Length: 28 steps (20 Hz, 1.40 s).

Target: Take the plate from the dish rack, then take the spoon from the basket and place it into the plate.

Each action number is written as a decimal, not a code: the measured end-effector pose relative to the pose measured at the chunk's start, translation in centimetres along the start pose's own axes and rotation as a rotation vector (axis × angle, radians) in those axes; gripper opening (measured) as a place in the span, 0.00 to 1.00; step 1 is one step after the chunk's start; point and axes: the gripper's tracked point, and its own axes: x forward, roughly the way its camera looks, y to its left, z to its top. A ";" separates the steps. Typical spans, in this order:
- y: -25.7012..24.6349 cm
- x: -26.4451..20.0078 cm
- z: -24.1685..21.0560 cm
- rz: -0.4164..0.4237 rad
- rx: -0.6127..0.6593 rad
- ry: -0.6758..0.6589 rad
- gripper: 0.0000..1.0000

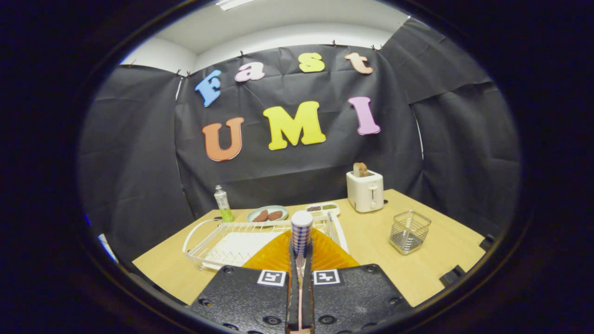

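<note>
On the desk (pixel 371 241), at the 12 o'clock position from the hand-held gripper (pixel 300 253), an orange plate (pixel 325 253) lay flat just ahead of the fingers. The two fingers stood nearly closed, with only a narrow gap between them. A spoon (pixel 301 232) with a blue-and-white checked handle stood upright in that gap, and both fingers pressed on it from either side. The handle's pale round end rose above the fingertips, over the plate. The bowl of the spoon was hidden between the fingers and could not be made out.

Touching or overlapping the plate at its 10 o'clock side sat a white wire dish rack (pixel 222 243); whether the plate's edge rested on the rack could not be told. A metal mesh basket (pixel 409 232) stood at 2 o'clock from the fingers, well apart from the plate.

Beyond the rack, at 11 o'clock, stood a small bottle (pixel 223 202) with a green lower part. A pale green dish (pixel 267 214) holding two brown pieces lay at 12 o'clock beyond the rack. A white divided tray (pixel 322 208) lay just beside that dish, at its 3 o'clock side. A white toaster (pixel 365 190) with a slice of bread (pixel 360 170) standing in its slot stood at 1 o'clock, near the far edge of the desk.
</note>
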 end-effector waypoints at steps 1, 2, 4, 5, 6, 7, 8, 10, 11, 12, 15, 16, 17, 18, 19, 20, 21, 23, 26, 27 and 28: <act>0.7 0.2 -1.0 0.007 -0.001 0.018 0.08; 1.3 0.3 -1.8 0.015 -0.004 0.035 0.08; 2.3 0.4 -3.1 0.025 -0.003 0.055 0.08; 2.9 0.5 -3.6 0.031 -0.001 0.060 0.08; 3.5 0.6 -4.2 0.037 0.000 0.067 0.08; 3.9 0.8 -4.8 0.043 0.003 0.076 0.08; 4.3 0.9 -5.4 0.049 0.010 0.087 0.08; 4.8 1.3 -6.7 0.055 0.030 0.114 0.09; 5.0 1.4 -7.3 0.056 0.036 0.128 0.09; 5.0 1.2 -7.7 0.060 0.038 0.142 0.10; 4.4 2.2 -7.7 0.075 0.048 0.165 0.15; 4.1 2.2 -7.5 0.070 0.046 0.160 0.16; 3.6 2.0 -7.3 0.060 0.042 0.152 0.17; 3.3 1.9 -6.8 0.050 0.037 0.139 0.17; 3.0 2.0 -6.4 0.045 0.032 0.127 0.25; 2.9 1.7 -6.1 0.047 0.030 0.113 0.32; 2.6 1.8 -5.8 0.048 0.030 0.102 0.48; 1.4 2.1 -5.2 0.027 0.026 0.086 0.61; 0.3 2.0 -3.5 -0.005 0.029 0.052 0.80; 0.1 2.0 -3.0 -0.006 0.029 0.035 0.84; 0.1 1.9 -2.3 -0.007 0.024 0.019 0.85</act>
